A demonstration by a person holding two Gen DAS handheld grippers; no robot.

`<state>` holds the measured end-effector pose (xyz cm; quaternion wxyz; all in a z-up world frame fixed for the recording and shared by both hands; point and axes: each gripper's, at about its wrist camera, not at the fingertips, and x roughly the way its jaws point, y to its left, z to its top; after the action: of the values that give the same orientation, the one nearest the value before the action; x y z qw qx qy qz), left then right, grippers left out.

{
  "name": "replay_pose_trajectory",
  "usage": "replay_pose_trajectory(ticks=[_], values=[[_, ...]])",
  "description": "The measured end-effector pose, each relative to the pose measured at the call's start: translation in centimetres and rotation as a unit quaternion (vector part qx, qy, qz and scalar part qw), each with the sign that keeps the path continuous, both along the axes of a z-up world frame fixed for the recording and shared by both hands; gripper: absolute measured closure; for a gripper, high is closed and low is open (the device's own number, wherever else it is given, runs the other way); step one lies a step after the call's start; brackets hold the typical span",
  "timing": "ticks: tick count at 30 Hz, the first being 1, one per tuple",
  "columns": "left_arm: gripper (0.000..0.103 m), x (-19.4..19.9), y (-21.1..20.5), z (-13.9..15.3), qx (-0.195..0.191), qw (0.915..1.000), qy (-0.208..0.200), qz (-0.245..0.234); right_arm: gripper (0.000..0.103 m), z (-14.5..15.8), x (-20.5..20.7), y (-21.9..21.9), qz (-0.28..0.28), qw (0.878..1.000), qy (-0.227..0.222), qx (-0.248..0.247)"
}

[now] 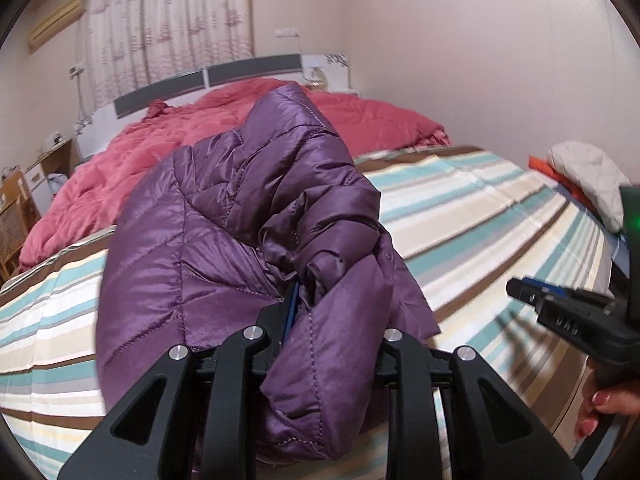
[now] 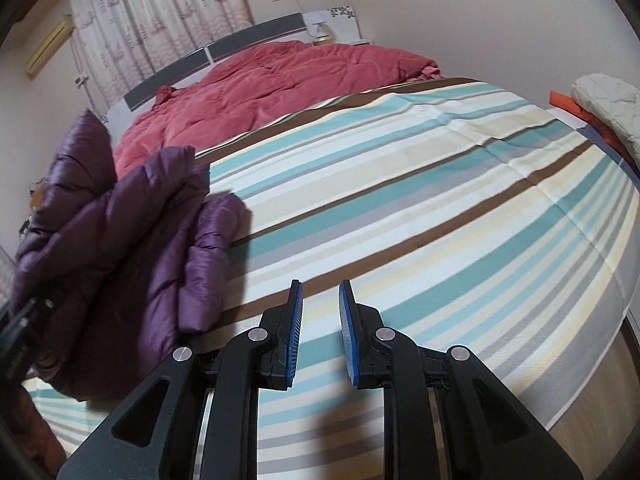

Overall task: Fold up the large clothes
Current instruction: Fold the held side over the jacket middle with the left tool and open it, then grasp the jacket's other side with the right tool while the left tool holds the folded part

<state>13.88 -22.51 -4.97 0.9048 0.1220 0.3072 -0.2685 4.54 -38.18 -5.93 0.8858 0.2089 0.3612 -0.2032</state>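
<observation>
A shiny purple quilted down jacket (image 1: 224,220) hangs bunched above the striped bed. My left gripper (image 1: 320,312) is shut on a fold of it; the fabric fills the gap between the fingers and hides the tips. In the right wrist view the jacket (image 2: 120,232) is at the left, with the left gripper (image 2: 16,332) under it at the frame edge. My right gripper (image 2: 319,292) is open and empty, hovering over the sheet to the right of the jacket. It also shows in the left wrist view (image 1: 532,292) at the right edge.
The bed has a striped sheet (image 2: 420,200) and a red quilt (image 2: 280,80) heaped by the headboard (image 2: 248,40). Folded white and orange clothes (image 2: 604,108) lie at the bed's right edge. A nightstand (image 1: 44,168) stands at the left.
</observation>
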Motion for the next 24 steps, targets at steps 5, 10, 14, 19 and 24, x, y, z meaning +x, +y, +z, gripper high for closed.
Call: replay_pose_trajectory(ticks=[5,10,14,19,24], values=[[0.081,-0.3,-2.6,-1.9,0.034,0.999,0.014,-0.025,0.084,-0.5,-0.3,-0.9,-0.011,1.0,0.006,0.009],[0.078,-0.4,-4.0,-3.0,0.059,0.9972,0.014,-0.043,0.084,-0.8,-0.2,-0.7,-0.007,1.0,0.008,0.014],[0.057,-0.6,-3.3,-1.6,0.018,0.9969,0.031,-0.071,0.084,-0.9,-0.1,-0.5,-0.001,1.0,0.009,0.017],[0.048,-1.6,0.2,1.9,-0.097,0.9889,0.069,-0.089,0.084,-0.7,0.2,-0.6,0.005,1.0,0.005,0.009],[0.033,-3.5,3.8,5.6,-0.155,0.9819,0.022,-0.106,0.084,-0.6,0.2,-0.1,0.011,1.0,0.004,0.008]])
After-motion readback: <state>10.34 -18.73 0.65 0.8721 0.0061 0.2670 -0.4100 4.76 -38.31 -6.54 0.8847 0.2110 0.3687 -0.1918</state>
